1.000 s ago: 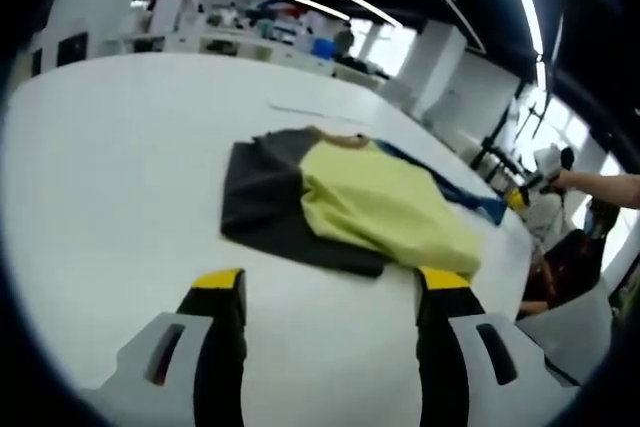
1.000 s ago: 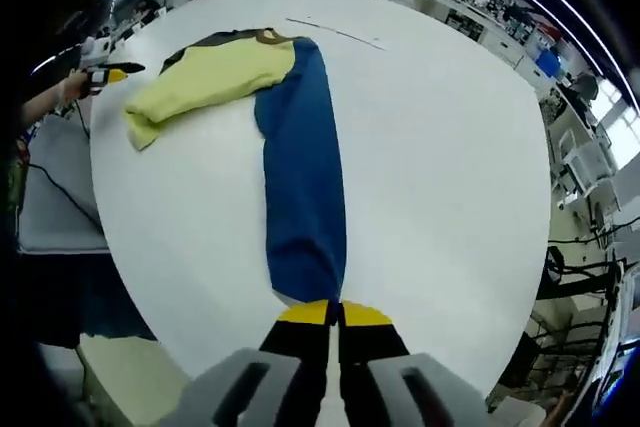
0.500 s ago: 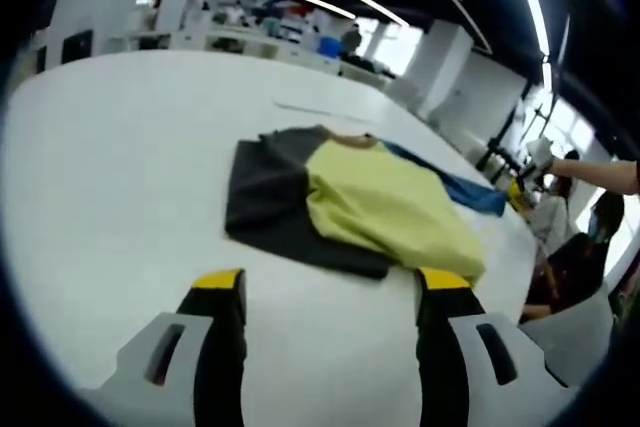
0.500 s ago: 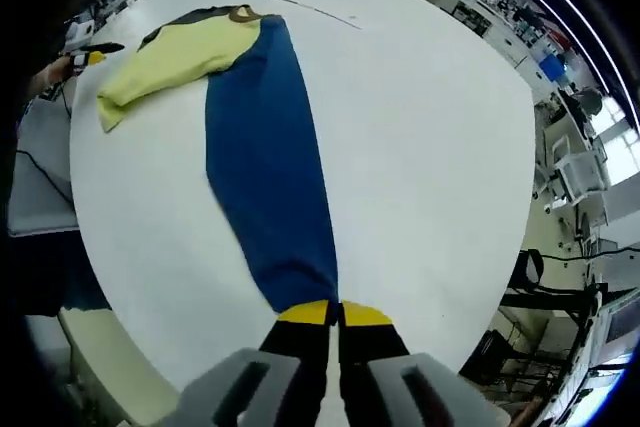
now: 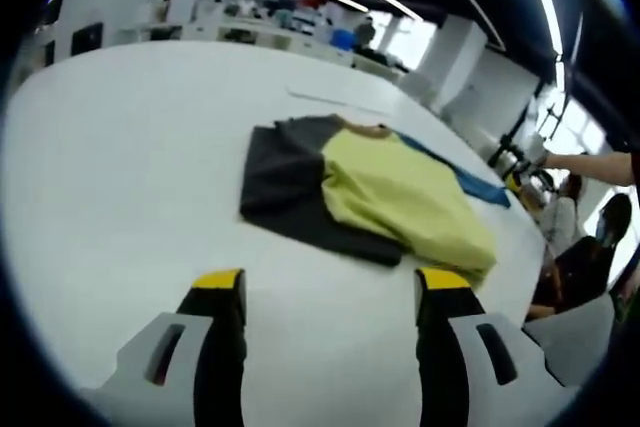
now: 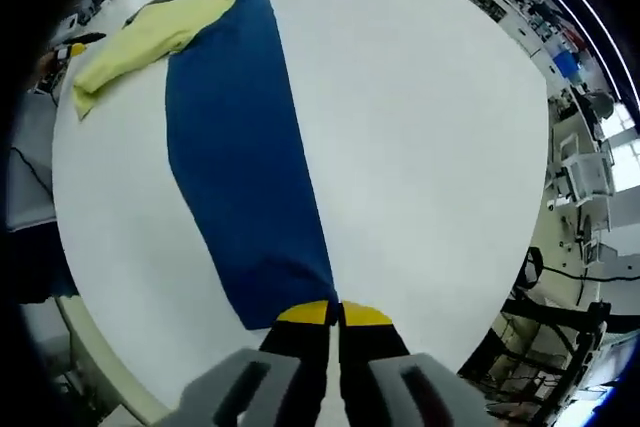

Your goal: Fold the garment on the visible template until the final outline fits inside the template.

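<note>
A garment (image 5: 380, 192) in yellow, grey and blue was spread on a white surface (image 5: 120, 177). Its blue part (image 6: 240, 147) was gripped at the corner by the closed right tongs (image 6: 335, 314). The left tongs (image 5: 330, 282) were held wide apart near the garment.

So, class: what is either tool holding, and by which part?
The right tool pinches the garment's blue panel at its near corner; the left tool holds nothing.
</note>
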Demonstrator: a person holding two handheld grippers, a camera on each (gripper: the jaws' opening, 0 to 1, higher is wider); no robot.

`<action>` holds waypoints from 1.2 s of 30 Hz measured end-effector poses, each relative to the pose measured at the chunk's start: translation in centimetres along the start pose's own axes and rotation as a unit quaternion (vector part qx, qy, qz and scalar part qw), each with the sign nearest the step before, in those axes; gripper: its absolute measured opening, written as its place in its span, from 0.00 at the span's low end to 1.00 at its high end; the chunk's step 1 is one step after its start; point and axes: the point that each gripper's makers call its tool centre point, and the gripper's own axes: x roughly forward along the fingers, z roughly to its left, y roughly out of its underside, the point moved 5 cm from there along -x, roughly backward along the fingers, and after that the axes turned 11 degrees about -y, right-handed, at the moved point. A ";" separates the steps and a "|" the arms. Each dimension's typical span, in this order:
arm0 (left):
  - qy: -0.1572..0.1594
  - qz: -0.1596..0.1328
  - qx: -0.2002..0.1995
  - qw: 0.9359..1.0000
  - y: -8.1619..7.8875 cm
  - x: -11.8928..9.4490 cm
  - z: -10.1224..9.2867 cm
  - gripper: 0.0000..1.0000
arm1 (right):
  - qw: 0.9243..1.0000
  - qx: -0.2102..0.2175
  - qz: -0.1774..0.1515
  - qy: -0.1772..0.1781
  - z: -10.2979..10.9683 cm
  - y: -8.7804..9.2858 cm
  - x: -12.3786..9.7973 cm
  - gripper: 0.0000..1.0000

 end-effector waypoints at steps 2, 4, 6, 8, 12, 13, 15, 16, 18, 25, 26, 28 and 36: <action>-0.002 0.002 0.000 1.000 0.0 0.1 0.0 0.65 | 1.000 -0.004 0.005 0.004 -0.2 -0.1 0.1 0.00; -0.003 0.003 -0.001 1.000 -0.1 0.3 0.0 0.65 | 1.000 -0.012 0.006 0.010 -1.0 -0.1 0.2 0.00; -0.003 0.003 -0.002 1.000 -0.2 0.4 -0.2 0.65 | 1.000 -0.011 0.006 0.014 -1.6 -0.2 0.2 0.00; -0.001 0.003 -0.002 1.000 -0.2 0.6 -0.5 0.65 | 1.000 -0.019 0.006 0.024 -2.3 -0.4 0.4 0.00; 0.001 0.005 -0.001 1.000 -0.2 0.7 -0.8 0.65 | 0.999 -0.027 0.011 0.028 -3.2 -0.7 0.7 0.00; 0.002 0.006 -0.001 1.000 -0.2 0.8 -0.8 0.65 | 0.999 -0.028 0.010 0.033 -3.6 -0.8 0.7 0.00; 0.002 0.006 -0.001 1.000 -0.2 0.8 -0.9 0.65 | 0.999 -0.024 0.008 0.038 -4.1 -1.0 0.8 0.00; 0.001 0.006 -0.002 1.000 -0.2 0.8 -0.9 0.65 | 0.999 -0.023 0.009 0.038 -4.2 -1.0 0.9 0.00; 0.001 0.006 -0.004 1.000 -0.2 0.9 -0.9 0.65 | 0.999 -0.016 0.013 0.031 -4.2 -0.9 1.1 0.00; -0.003 0.009 -0.006 1.000 0.1 0.8 -0.5 0.65 | 0.999 -0.017 0.008 0.029 -4.2 -0.8 1.0 0.00; -0.003 0.009 -0.007 1.000 0.1 0.8 -0.5 0.65 | 1.000 -0.018 0.002 0.023 -4.1 -0.8 0.9 0.00; -0.003 0.009 -0.009 1.000 0.2 0.7 -0.5 0.65 | 1.000 -0.010 0.000 0.026 -4.3 -0.6 0.7 0.04; -0.002 0.009 -0.008 1.000 0.3 0.6 -0.7 0.65 | 0.998 0.017 -0.052 0.005 -3.6 -0.3 -0.1 0.46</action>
